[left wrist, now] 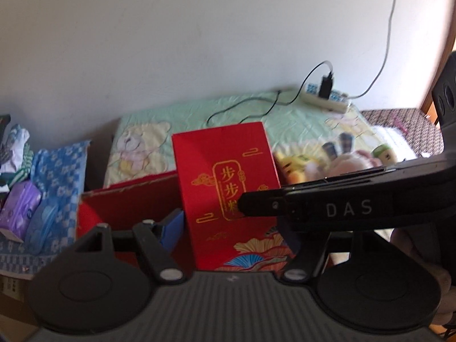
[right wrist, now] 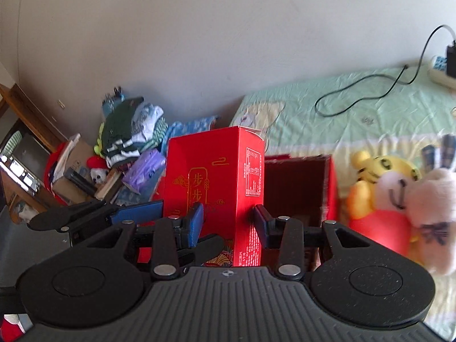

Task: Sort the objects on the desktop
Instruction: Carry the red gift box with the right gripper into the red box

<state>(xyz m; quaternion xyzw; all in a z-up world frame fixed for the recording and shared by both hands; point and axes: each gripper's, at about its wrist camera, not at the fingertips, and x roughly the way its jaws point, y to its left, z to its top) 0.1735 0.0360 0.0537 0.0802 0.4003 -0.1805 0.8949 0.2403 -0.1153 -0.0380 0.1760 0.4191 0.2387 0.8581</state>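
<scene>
A tall red carton [left wrist: 228, 188] with gold Chinese lettering stands upright between both grippers; it also shows in the right wrist view [right wrist: 216, 182]. My left gripper [left wrist: 230, 225] has its blue pads against the carton's sides and is shut on it. My right gripper [right wrist: 228, 222] also clamps the carton near its lower part. The right gripper's black finger [left wrist: 313, 205] crosses the left wrist view. Behind the carton is an open red box [right wrist: 299, 182], also in the left wrist view [left wrist: 128, 205].
Plush toys [right wrist: 393, 188] lie to the right on a green sheet [right wrist: 356, 108]. A power strip [left wrist: 325, 97] with cables lies at the back. A pile of clothes [right wrist: 134, 131] and a purple pack [left wrist: 17, 211] lie to the left.
</scene>
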